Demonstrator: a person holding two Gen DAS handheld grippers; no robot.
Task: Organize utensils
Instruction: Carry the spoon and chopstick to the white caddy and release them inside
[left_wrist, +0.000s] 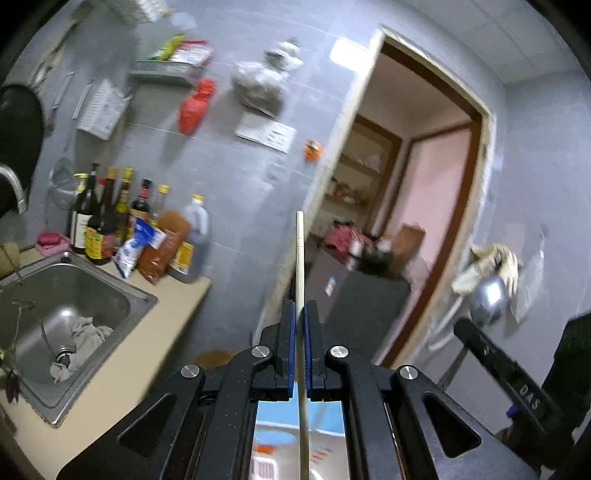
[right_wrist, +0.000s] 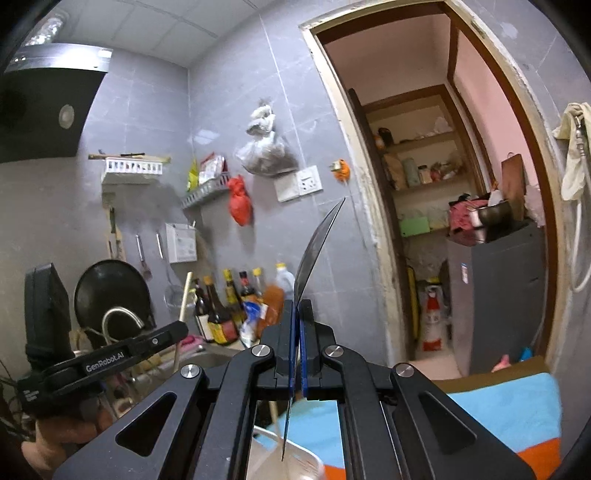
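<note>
My left gripper (left_wrist: 300, 306) is shut on a pale wooden chopstick (left_wrist: 300, 258); the stick runs up through the blue pads and points at the tiled wall. My right gripper (right_wrist: 298, 304) is shut on a thin metal spoon (right_wrist: 317, 243), seen edge-on as a dark curved blade rising toward the wall. In the left wrist view the right gripper (left_wrist: 461, 326) shows at the right with the spoon's shiny bowl (left_wrist: 487, 299) above its tip. In the right wrist view the left gripper (right_wrist: 179, 330) appears at the left, the chopstick (right_wrist: 185, 295) sticking up from it. Both grippers are raised and point about level.
A steel sink (left_wrist: 147, 299) with a cloth and a metal cup lies at lower left, and bottles (left_wrist: 107, 214) crowd the counter behind it. An open doorway (right_wrist: 424, 184) leads to shelves and a grey cabinet (right_wrist: 495, 295). A white container (right_wrist: 306, 454) and a blue cloth (right_wrist: 509, 406) lie below.
</note>
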